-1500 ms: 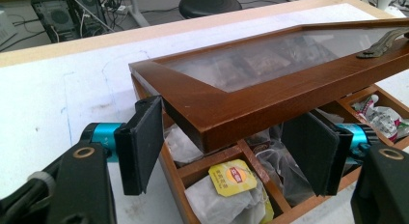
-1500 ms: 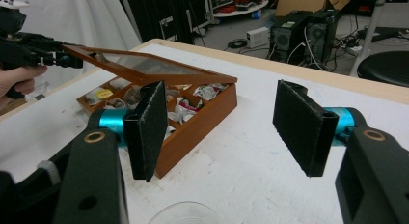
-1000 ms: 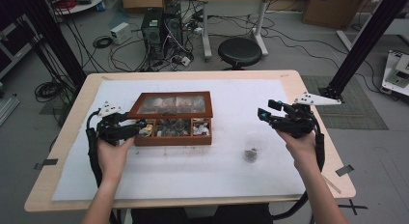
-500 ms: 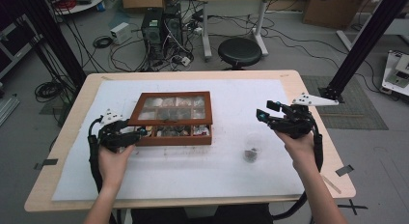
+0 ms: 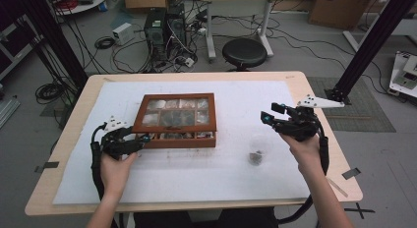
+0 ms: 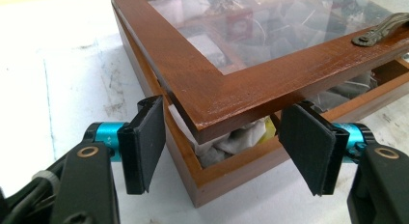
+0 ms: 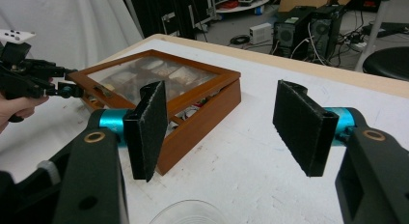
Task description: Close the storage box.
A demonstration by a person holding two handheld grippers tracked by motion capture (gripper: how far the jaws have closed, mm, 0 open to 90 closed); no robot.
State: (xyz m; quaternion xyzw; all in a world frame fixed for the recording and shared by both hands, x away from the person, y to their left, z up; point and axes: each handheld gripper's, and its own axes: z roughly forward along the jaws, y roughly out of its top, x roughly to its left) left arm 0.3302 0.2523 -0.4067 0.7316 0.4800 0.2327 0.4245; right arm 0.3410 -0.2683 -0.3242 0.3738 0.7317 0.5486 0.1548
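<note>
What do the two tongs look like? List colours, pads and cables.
Both the left tongs and the right tongs are black, with teal collars behind flat black foam pads. Black cables trail from each. A grey three-cornered plate tops the right one.

No readable text, label or number shows anywhere, though the distant clutter is blurred.

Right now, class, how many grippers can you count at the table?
2: the left gripper at the wooden box's front-left corner, the right gripper raised above the table's right side.
</note>
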